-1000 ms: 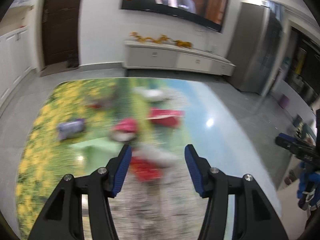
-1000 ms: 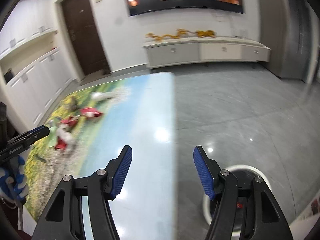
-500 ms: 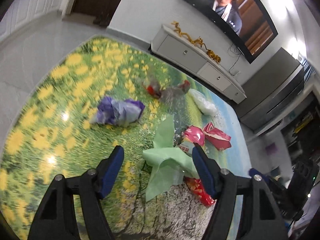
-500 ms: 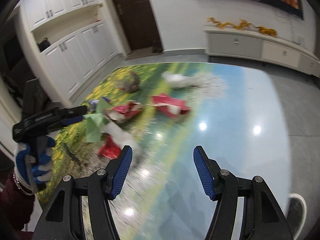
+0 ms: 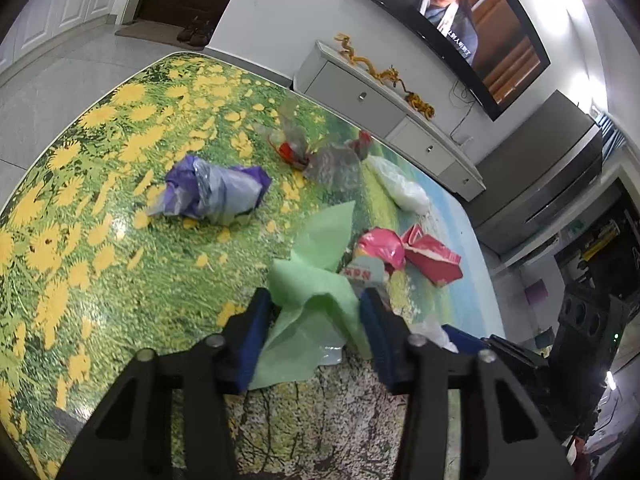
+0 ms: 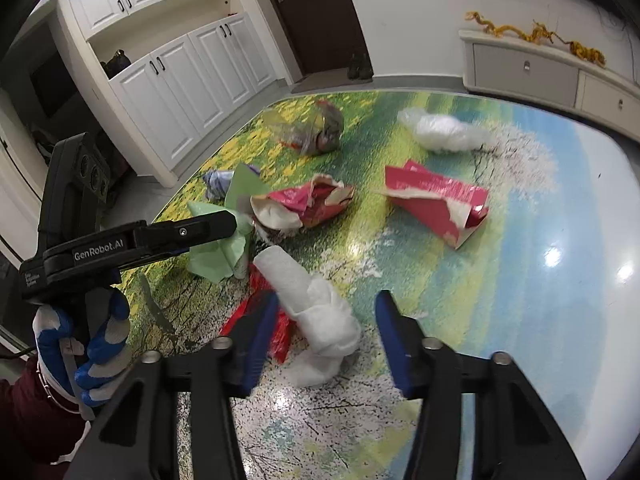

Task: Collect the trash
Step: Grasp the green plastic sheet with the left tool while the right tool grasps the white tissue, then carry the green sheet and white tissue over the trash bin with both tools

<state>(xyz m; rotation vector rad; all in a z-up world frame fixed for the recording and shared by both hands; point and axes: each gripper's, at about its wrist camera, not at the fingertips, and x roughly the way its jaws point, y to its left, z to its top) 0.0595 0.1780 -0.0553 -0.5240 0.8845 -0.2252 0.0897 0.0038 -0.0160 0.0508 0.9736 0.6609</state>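
Observation:
Trash lies scattered on a table (image 5: 100,280) printed with flowers. My left gripper (image 5: 315,296) points down at a crumpled green bag (image 5: 320,240). Its jaws are closing with the bag between them, not pinched tight. From the right wrist view the left gripper (image 6: 228,224) shows side-on, held by a gloved hand (image 6: 80,340). My right gripper (image 6: 327,298) straddles a white tissue wad (image 6: 320,320) that lies over a red wrapper (image 6: 256,308). Its jaws are closing, with a gap still at the right pad.
A purple bag (image 5: 216,192), a clear wrapper (image 5: 328,164), a white bag (image 5: 400,188) and torn pink-red packets (image 6: 436,204) lie farther out. Beyond the table stand a TV cabinet (image 5: 380,96) and white cupboards (image 6: 180,88).
Both grippers came down over the trash. The left jaws narrowed around the green bag. The right gripper swung from the bare table end to the white wad and its jaws narrowed.

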